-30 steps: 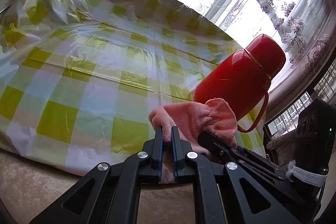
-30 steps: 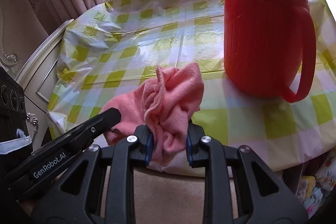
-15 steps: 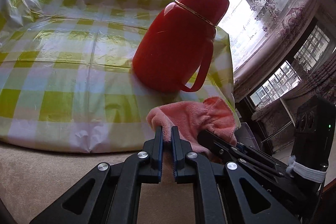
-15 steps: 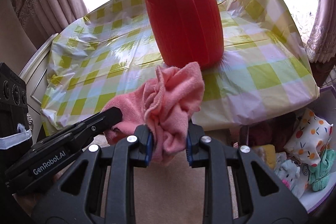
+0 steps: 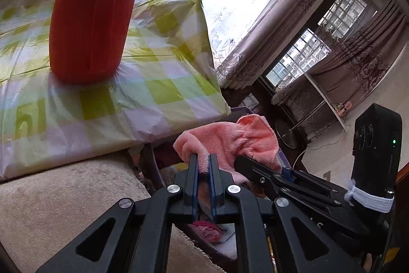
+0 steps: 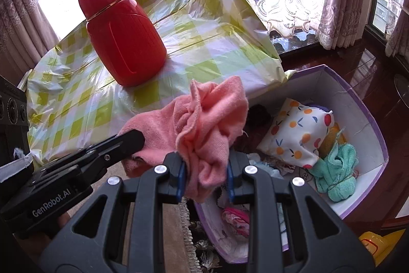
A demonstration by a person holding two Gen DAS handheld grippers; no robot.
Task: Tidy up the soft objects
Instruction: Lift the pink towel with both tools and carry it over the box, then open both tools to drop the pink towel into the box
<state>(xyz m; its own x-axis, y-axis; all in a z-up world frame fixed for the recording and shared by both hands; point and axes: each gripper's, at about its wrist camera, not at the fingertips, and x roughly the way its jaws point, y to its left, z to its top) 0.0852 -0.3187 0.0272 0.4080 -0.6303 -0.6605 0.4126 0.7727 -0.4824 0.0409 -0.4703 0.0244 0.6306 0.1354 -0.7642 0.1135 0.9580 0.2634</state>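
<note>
Right wrist; both tongs (image 6: 204,170) clamp pink towel (image 6: 209,124); box (image 6: 368,119) holds cloths

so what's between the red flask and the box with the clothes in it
In the right wrist view, between the red flask and the box: bare checked tablecloth, its edge, and the held pink towel in front.

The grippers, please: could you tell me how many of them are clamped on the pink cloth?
2: the left gripper pinches one edge of the pink cloth, and the right gripper clamps its bunched part nearest the box.
</note>
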